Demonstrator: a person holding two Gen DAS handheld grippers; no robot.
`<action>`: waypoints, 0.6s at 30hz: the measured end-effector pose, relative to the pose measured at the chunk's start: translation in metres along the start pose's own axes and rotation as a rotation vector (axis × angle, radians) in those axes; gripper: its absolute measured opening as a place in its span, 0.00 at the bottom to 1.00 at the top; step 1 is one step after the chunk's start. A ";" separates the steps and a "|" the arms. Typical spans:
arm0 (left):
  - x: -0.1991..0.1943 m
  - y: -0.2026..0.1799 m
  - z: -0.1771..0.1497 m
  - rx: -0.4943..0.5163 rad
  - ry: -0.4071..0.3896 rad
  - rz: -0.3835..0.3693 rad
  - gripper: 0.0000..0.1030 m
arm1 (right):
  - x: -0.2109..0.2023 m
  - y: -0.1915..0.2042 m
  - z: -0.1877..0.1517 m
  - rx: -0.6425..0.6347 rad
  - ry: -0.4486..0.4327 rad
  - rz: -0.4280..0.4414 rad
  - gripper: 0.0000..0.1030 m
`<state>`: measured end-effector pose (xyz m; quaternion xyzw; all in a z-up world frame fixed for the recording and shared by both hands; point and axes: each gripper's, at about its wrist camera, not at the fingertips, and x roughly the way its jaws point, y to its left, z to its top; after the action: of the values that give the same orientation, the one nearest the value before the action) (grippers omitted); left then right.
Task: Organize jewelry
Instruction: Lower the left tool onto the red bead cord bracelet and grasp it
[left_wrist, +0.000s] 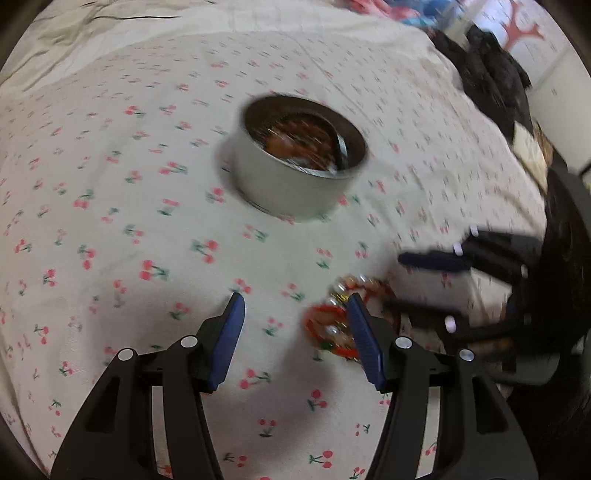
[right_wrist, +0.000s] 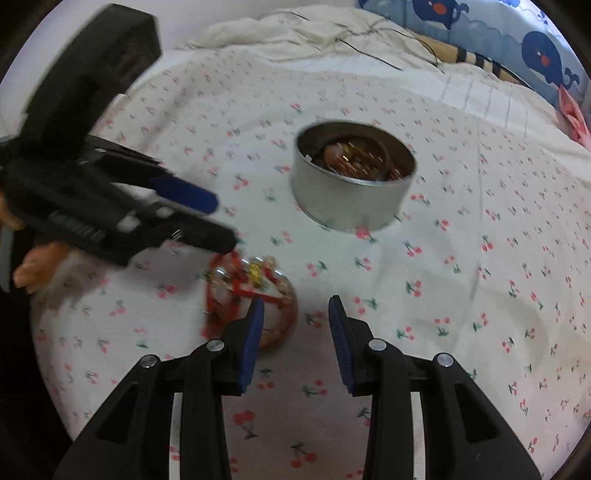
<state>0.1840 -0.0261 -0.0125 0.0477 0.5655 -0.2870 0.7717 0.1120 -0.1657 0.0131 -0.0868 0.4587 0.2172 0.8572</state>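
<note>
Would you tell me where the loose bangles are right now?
The bangles lie on the cherry-print sheet, nearer the cameras than the round tin, left of the right gripper in its view, below the left gripper.

Red beaded bracelets (right_wrist: 247, 295) lie heaped flat, lower centre-left of the right view — round metal tin (right_wrist: 352, 177) upright above, holding brownish jewelry.
</note>
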 end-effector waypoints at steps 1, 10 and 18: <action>0.003 -0.005 -0.002 0.026 0.008 0.005 0.53 | -0.001 -0.003 0.000 0.011 0.000 0.000 0.35; 0.003 -0.010 -0.002 0.031 0.011 -0.096 0.06 | -0.002 -0.013 -0.002 0.047 -0.003 -0.001 0.37; -0.028 0.006 0.000 -0.017 -0.075 -0.218 0.02 | -0.003 -0.020 -0.001 0.066 0.005 0.000 0.37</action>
<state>0.1819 -0.0103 0.0115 -0.0313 0.5405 -0.3661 0.7568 0.1189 -0.1842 0.0140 -0.0587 0.4677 0.2017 0.8585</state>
